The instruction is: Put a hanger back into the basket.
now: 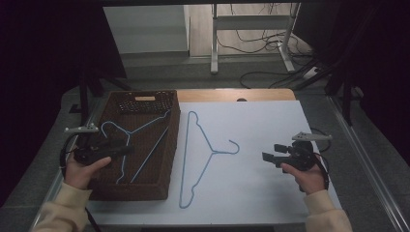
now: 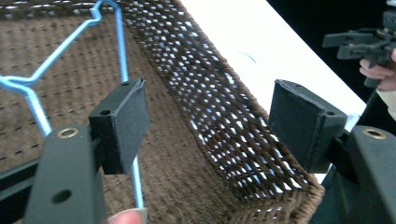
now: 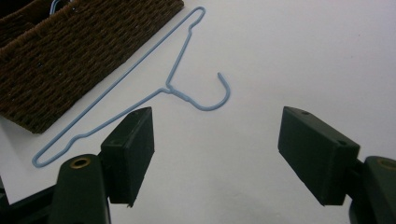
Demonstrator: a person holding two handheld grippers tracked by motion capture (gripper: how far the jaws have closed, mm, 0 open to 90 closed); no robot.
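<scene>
**One hanger in the basket, one left on the table**

The left gripper [image 1: 109, 150] hangs over the brown woven basket [image 1: 162, 159] at the left of the table, its jaws wide apart with nothing between them. In the left gripper view a blue wire hanger [image 2: 123, 65] lies on the basket floor just beyond the left pad, not touched by it, so this one looks delivered.

The second hanger [image 1: 198, 154] lies flat on the white table top [image 1: 270, 121], just beside the basket's right wall. Its long bar runs away from the person, roughly parallel to that wall, and its hook [image 1: 234, 146] points right, towards the right gripper [image 1: 270, 153].

That right gripper hovers above the table to the right of the hanger, apart from it, jaws equally wide and holding nothing. In the right gripper view the hook [image 3: 223, 91] sits ahead of the pads and a little to the left.

My guess is that the right hand is the better placed: the hook faces it directly, while the left would have to reach over the basket wall. The thin wire lies flat on the top, so the pads would need to close low across the neck or hook.
</scene>
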